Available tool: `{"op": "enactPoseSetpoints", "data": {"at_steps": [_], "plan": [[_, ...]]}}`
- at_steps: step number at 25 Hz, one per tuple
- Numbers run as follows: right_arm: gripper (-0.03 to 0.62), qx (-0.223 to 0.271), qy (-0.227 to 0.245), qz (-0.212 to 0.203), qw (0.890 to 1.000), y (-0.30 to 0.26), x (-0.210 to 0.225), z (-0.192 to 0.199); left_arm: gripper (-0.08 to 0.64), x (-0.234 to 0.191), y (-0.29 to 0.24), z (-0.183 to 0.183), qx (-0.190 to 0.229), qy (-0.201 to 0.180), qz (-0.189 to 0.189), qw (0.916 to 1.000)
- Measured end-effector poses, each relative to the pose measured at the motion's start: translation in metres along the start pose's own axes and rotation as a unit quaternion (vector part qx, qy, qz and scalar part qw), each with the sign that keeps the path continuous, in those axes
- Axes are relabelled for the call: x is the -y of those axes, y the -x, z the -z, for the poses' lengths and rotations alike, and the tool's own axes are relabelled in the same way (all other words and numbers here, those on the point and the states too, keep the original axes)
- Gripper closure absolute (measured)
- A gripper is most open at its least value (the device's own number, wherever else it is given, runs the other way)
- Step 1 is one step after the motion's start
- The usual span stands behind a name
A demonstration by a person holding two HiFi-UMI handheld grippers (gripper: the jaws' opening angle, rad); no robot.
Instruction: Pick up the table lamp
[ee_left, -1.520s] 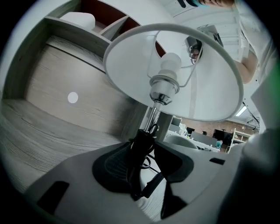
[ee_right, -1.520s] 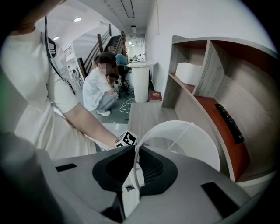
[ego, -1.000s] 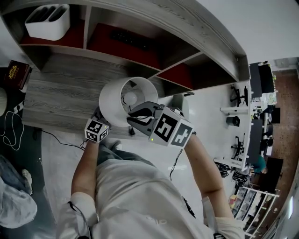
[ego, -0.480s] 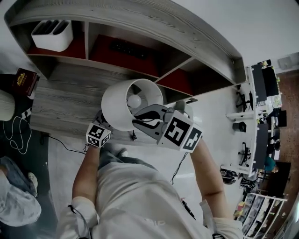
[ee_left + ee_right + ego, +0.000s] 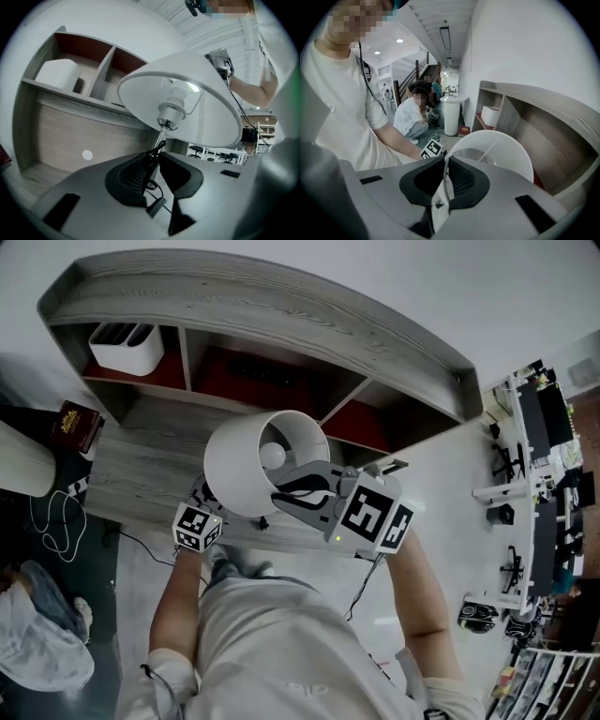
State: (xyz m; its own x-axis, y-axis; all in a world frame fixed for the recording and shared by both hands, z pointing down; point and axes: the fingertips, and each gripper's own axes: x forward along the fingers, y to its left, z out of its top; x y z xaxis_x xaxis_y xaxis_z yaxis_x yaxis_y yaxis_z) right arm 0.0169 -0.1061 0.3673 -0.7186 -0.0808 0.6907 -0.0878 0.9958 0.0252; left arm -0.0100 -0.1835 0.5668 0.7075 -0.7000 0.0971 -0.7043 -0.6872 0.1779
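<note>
Grey wood desk point(image 5: 141, 465) noted. Table lamp point(image 5: 239, 460) held over worktop's front edge: stem point(image 5: 161, 136) clamped by left gripper point(image 5: 157, 153), shade rim point(image 5: 449, 157) pinched by right gripper point(image 5: 445, 165). Pick-up judged complete.

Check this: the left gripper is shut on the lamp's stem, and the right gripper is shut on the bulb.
One detail is wrong. The right gripper is shut on the rim of the shade, not on the bulb; the right gripper view shows the thin rim between its jaws. The left gripper is shut on the stem, as stated.
</note>
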Motion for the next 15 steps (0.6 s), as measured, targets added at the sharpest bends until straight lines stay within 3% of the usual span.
{"op": "enactPoseSetpoints", "data": {"at_steps": [9, 15], "plan": [[0.538, 0.048, 0.018, -0.008, 0.999, 0.014, 0.002, -0.024, 0.462, -0.015, 0.019, -0.042, -0.006, -0.042, -0.022, 0.9989], [0.538, 0.069, 0.023, -0.014, 0.997, 0.014, 0.002, -0.029, 0.479, -0.003, 0.017, -0.073, -0.005, -0.091, -0.012, 0.9958]]}}
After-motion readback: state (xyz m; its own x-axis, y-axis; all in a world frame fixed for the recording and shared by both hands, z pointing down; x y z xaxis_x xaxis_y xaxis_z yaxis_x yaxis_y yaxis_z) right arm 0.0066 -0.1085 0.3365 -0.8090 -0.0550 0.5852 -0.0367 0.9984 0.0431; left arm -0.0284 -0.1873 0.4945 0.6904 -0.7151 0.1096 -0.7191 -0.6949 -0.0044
